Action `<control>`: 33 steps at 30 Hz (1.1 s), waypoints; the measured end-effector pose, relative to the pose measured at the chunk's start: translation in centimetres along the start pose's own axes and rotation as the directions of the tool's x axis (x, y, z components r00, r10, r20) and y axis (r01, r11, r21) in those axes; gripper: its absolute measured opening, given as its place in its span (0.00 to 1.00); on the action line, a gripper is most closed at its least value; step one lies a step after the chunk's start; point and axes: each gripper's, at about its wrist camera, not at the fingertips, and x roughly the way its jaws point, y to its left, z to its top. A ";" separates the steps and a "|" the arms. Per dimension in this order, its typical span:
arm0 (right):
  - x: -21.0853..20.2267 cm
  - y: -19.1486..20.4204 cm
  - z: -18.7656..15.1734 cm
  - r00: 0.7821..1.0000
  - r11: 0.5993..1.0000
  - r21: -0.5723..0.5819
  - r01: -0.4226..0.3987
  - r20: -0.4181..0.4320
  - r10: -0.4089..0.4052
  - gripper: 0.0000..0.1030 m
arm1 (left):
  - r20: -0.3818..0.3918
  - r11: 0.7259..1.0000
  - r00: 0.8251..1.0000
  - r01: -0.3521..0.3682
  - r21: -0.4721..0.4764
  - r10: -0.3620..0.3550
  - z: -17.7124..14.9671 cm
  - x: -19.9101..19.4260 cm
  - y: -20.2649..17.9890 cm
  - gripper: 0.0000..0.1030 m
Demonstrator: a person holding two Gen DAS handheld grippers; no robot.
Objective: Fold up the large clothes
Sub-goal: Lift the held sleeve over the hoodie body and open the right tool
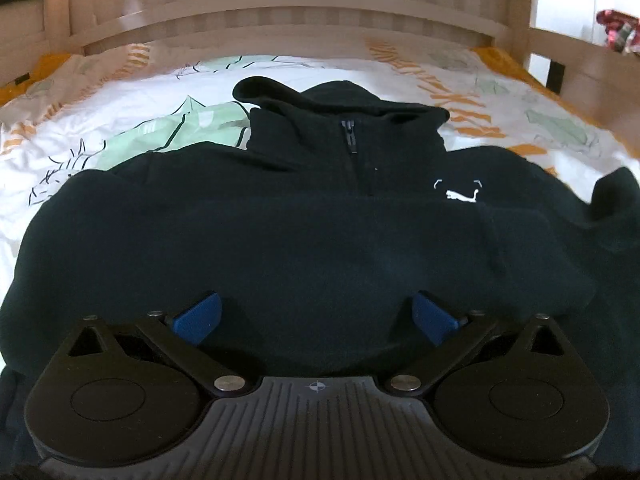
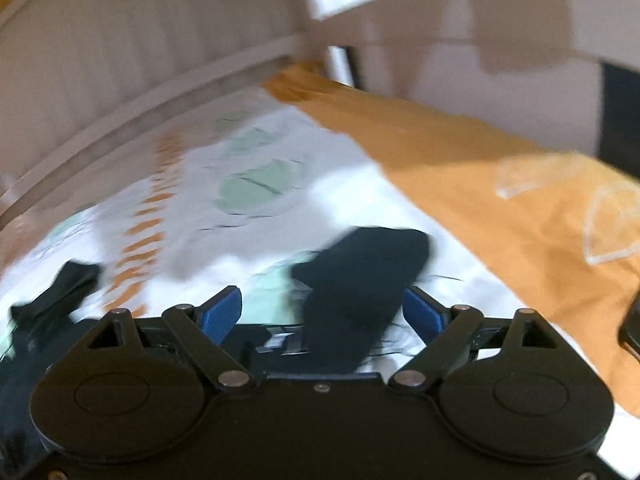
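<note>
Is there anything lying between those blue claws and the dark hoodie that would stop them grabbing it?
Nothing visible. The left gripper hangs open directly over the dark hoodie spread on the bed. The right gripper, also open, has a dark piece of the garment between its fingers.

Left gripper [image 1: 316, 318] is seen angled downward, its blue-padded fingers [image 1: 198, 318] spread wide, nothing pressed between them. Right gripper [image 2: 322, 312] is likewise pitched down, blue fingers [image 2: 222, 314] held wide apart with no grip made; its view is motion-blurred. No hands or sleeves are shown.
</note>
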 end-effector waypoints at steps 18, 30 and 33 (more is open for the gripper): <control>-2.0 5.0 2.0 0.993 0.995 0.001 -0.100 0.063 0.099 0.14 | -0.003 1.000 1.000 0.018 -0.019 -0.019 0.3 -0.1 0.6 1.00; -9.3 28.0 -1.5 0.878 0.814 -0.414 -0.407 0.067 0.473 0.14 | 0.009 0.978 0.993 0.114 -0.175 -0.114 0.6 -3.1 5.9 1.00; -8.4 33.0 -6.1 0.862 0.747 -0.493 -0.446 -0.013 0.506 0.14 | 0.022 0.971 0.995 0.103 -0.216 -0.101 0.4 -4.6 8.8 1.00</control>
